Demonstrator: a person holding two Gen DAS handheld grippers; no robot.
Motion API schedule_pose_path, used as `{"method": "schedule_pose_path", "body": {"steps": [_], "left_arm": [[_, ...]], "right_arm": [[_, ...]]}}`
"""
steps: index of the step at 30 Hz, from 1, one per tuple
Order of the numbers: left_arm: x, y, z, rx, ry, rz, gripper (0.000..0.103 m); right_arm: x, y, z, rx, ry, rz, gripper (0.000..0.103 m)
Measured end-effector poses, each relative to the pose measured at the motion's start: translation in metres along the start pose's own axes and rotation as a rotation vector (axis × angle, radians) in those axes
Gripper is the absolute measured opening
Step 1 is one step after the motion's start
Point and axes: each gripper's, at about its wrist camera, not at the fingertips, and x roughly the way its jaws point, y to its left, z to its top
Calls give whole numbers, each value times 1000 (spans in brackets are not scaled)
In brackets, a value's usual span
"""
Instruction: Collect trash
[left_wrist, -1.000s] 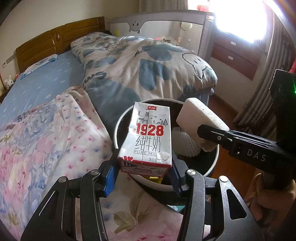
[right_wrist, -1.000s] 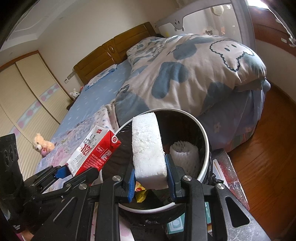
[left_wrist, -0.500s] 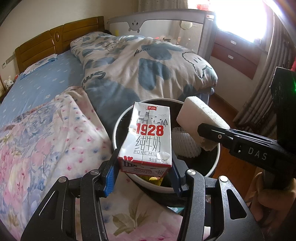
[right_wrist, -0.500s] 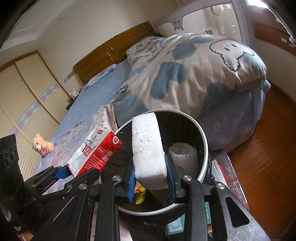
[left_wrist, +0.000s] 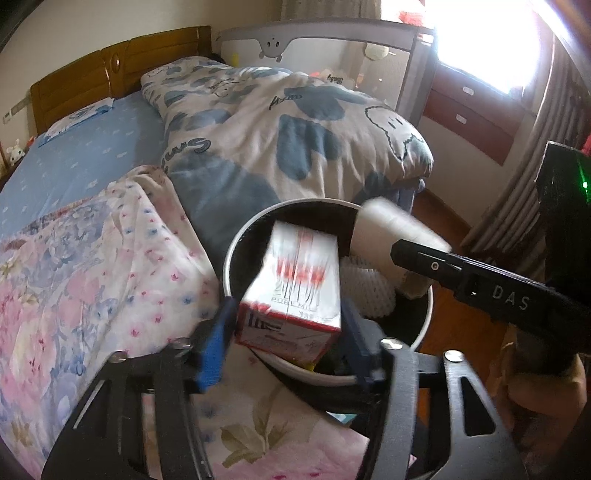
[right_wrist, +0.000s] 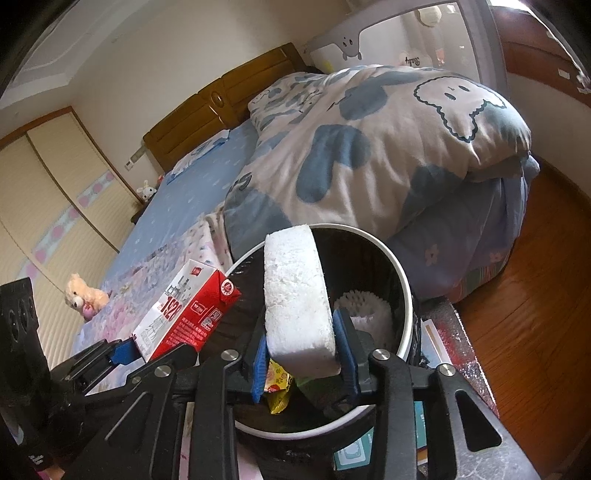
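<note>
A round black bin with a white rim (left_wrist: 236, 243) (right_wrist: 406, 295) stands beside the bed. My left gripper (left_wrist: 286, 336) has spread its blue pads; the red and white milk carton (left_wrist: 295, 291) is blurred between them over the bin's near rim, with a gap at the left pad. In the right wrist view the carton (right_wrist: 184, 314) shows at the left. My right gripper (right_wrist: 301, 350) is shut on a white foam block (right_wrist: 297, 295) held over the bin; the block (left_wrist: 391, 225) also shows in the left wrist view. White foam netting (right_wrist: 365, 310) and a yellow wrapper (right_wrist: 277, 387) lie in the bin.
The bed with a floral blanket (left_wrist: 92, 277) and a blue and white duvet (left_wrist: 295, 122) lies left of and behind the bin. Wooden floor (right_wrist: 535, 314) is at the right. A teddy bear (right_wrist: 83, 295) sits on the bed. Curtains (left_wrist: 517, 206) hang at the right.
My left gripper's pads have spread apart and the milk carton has tipped and blurred, dropping toward the bin. The right gripper with the foam block has barely moved.
</note>
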Motion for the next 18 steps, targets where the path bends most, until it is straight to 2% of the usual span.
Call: {"method": "schedule_pose_path", "body": {"steps": [1,2,10,14,18], "left_arm": [[-4,2,-1,-5,-9,2,72],[-7,4,-2,-10,-20,0,72],[-40,24,-24,-78,-56,-4,72],[-55,36,-44,-119,-59,8,72],[-65,44,-61,-149,-57,21,72]], "right_arm": [[-2,0,0,3,-6,0,46],[-4,0,-1,7,-13,3,54],[-26,10,-13,15,-53,11,56],[-41,18,-25,17,-81,21,67],[-50,27,-37,15,-100,28,71]]}}
